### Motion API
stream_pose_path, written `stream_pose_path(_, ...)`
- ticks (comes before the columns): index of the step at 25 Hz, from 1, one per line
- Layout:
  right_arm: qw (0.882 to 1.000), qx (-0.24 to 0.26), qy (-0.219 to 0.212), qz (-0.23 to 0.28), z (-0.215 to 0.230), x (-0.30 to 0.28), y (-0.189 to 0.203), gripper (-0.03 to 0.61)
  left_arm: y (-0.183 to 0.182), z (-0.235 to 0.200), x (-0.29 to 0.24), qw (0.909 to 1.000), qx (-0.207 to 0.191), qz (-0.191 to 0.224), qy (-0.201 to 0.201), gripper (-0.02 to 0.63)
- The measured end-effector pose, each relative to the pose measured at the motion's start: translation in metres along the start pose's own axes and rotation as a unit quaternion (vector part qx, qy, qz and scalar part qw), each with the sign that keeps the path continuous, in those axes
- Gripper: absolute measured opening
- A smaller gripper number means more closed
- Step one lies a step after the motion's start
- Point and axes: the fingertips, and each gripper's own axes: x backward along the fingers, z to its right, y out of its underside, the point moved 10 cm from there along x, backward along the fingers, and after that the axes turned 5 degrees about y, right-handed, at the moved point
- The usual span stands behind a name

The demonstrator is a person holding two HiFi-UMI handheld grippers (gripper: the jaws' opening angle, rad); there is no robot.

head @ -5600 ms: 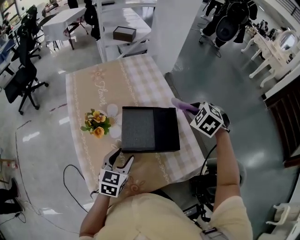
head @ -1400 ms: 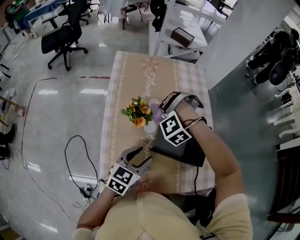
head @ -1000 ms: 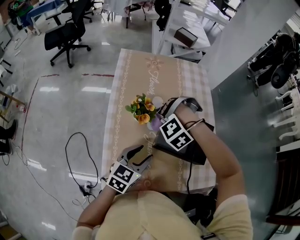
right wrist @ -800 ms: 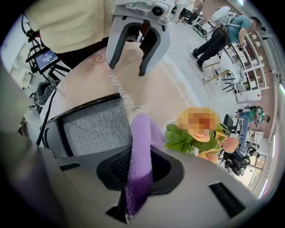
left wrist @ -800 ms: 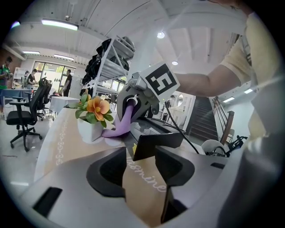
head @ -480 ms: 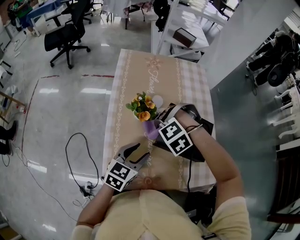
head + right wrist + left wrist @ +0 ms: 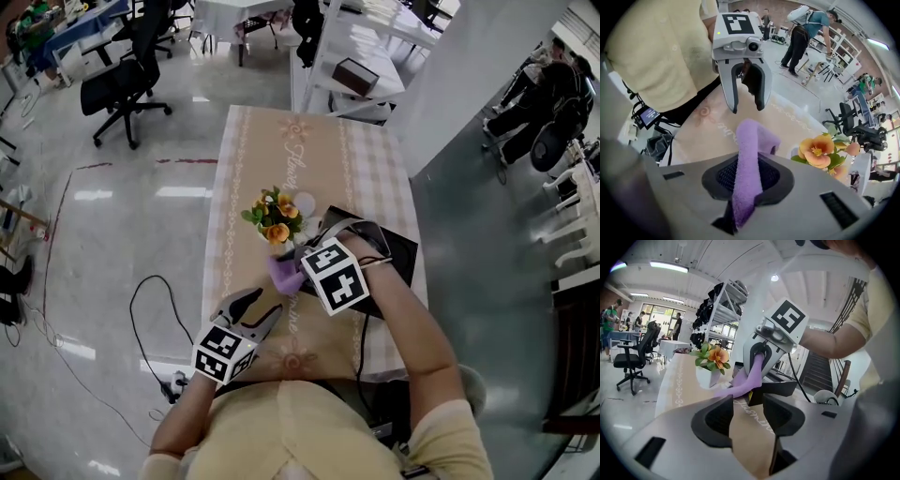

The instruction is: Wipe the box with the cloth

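Observation:
My right gripper (image 7: pixel 298 272) points down over the left edge of the black box (image 7: pixel 401 251), most of which its marker cube and the arm hide. It is shut on the purple cloth (image 7: pixel 284 275), which hangs down onto the tablecloth beside the box. In the right gripper view the cloth (image 7: pixel 746 159) runs between the closed jaws of that gripper (image 7: pixel 747 174). My left gripper (image 7: pixel 260 305) hovers open and empty near the table's front edge, apart from the box. In the left gripper view its jaws frame the right gripper (image 7: pixel 761 357), the cloth (image 7: pixel 751 378) and the box (image 7: pixel 780 388).
A white pot of orange flowers (image 7: pixel 275 214) stands just beyond the cloth, close to the box's left side. The checked table (image 7: pixel 309 150) stretches away behind it. Office chairs (image 7: pixel 108 89), a white shelf unit (image 7: pixel 354 75) and a floor cable (image 7: pixel 150 291) surround the table. People stand in the background (image 7: pixel 806 33).
The right gripper has slid the cloth left and toward me, from over the box to its left edge, rolling as it went. The left gripper drifted slightly, still open.

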Motion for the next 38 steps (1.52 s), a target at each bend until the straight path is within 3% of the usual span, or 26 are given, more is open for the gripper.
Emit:
stream_pose_path(9,0.995,-0.086,0.044,0.036,-0.013,0.012,0.0,0.069,-0.015,0.002,0.011,0.9996,0.018,0.019,0.01,0.202)
stream_pose_path(15,0.973,-0.175,0.132,0.076,-0.03,0.026,0.004,0.069,-0.031,-0.003,0.025,0.9992,0.018,0.037,-0.001,0.194)
stream_pose_path(20,0.937,-0.252,0.215,0.112,-0.045,0.033,0.004,0.069,-0.044,-0.005,0.028,0.9986,0.005,0.051,-0.013,0.168)
stream_pose_path(28,0.879,-0.336,0.31,0.14,-0.068,0.038,0.01,0.069,-0.067,0.0,0.016,0.9971,-0.02,0.072,-0.014,0.127)
stream_pose_path(38,0.782,-0.433,0.403,0.195,-0.112,0.064,0.014,0.069,-0.079,0.003,0.013,0.9964,-0.001,0.083,-0.019,0.091)
